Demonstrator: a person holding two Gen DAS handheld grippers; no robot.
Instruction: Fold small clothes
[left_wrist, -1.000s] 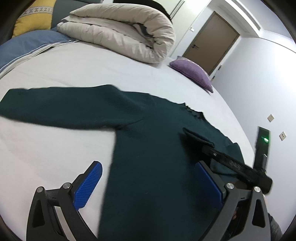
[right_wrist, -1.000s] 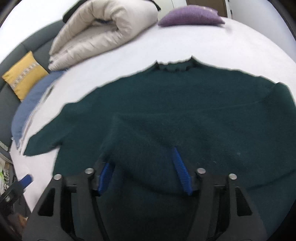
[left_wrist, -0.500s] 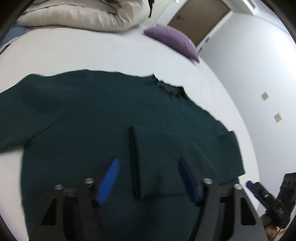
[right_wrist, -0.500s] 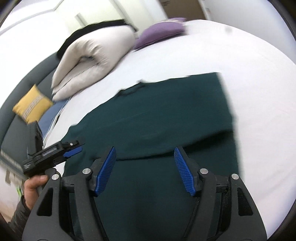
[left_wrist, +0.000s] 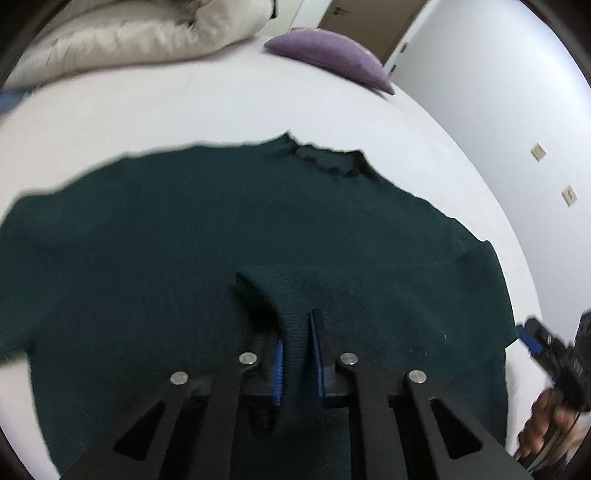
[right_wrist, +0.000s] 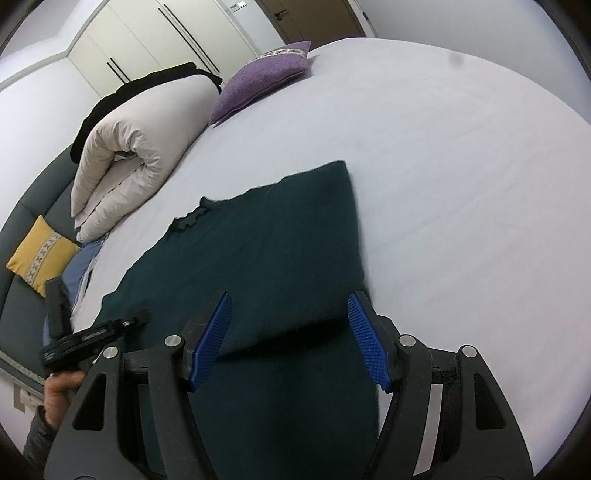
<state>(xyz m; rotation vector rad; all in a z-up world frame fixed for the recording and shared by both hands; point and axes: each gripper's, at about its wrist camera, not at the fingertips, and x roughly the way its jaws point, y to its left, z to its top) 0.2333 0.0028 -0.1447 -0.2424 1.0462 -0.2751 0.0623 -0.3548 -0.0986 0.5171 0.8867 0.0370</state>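
A dark green sweater (left_wrist: 184, 240) lies flat on the white bed, neck towards the pillows. Its right sleeve is folded in across the body. My left gripper (left_wrist: 297, 343) points down at the sleeve's cuff (left_wrist: 280, 295); its jaws are closing, and the cuff fabric sits pinched and bunched between the blue pads. In the right wrist view the sweater (right_wrist: 277, 240) shows its folded right side. My right gripper (right_wrist: 288, 332) hovers open above that fold, with nothing between its pads. The left gripper (right_wrist: 122, 325) shows at that view's left edge, in a hand (right_wrist: 59, 387).
A rolled cream duvet (right_wrist: 129, 166) and a purple pillow (right_wrist: 262, 81) lie at the head of the bed. A yellow cushion (right_wrist: 40, 254) rests on the grey headboard side. Bare white sheet (right_wrist: 461, 184) spreads to the right of the sweater. The right gripper (left_wrist: 543, 347) shows at the bed's right edge.
My left gripper moved right across the sweater to the folded sleeve and its wide jaws came together on the cuff. My right gripper swung right to the sweater's folded edge, jaws unchanged.
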